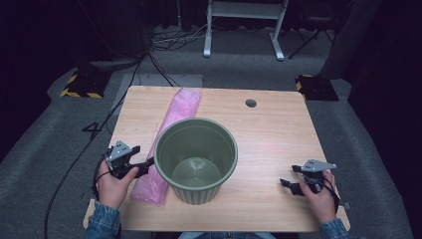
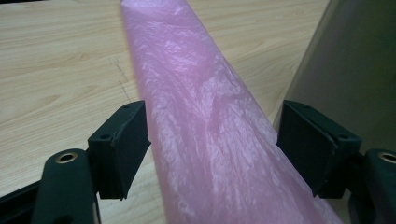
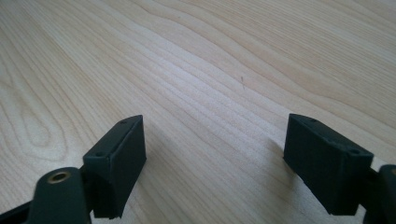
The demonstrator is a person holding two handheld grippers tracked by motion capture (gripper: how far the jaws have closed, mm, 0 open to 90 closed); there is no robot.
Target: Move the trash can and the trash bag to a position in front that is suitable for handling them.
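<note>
Table (image 1: 268,144) first: we see a light wooden top that carries everything else, with a small dark round fitting (image 1: 251,103) set into it near the far edge. Next in size comes the green ribbed bucket (image 1: 195,159), which stands upright and a little left of the middle, its mouth open toward us and its inside bare. Beside it, on its left, lies the pink plastic roll (image 1: 169,137), a long wrinkled bundle stretched from the far part of the table toward the near left edge, passing close along the bucket's wall. We hold the left gripper (image 1: 144,166) low over the near end of that roll; in the left gripper view the pink plastic roll (image 2: 205,121) runs straight up between the two black jaws, which stand wide on either side of it, the left jaw just at its flank and the right jaw a little apart, so we see no squeeze on the plastic, and the grey-green side of the bucket (image 2: 350,70) rises at the right. We hold the right gripper (image 1: 289,184) well apart from all this, near the right front of the table, and the right gripper view shows its jaws spread wide over bare wood (image 3: 210,84) with nothing between them.
</note>
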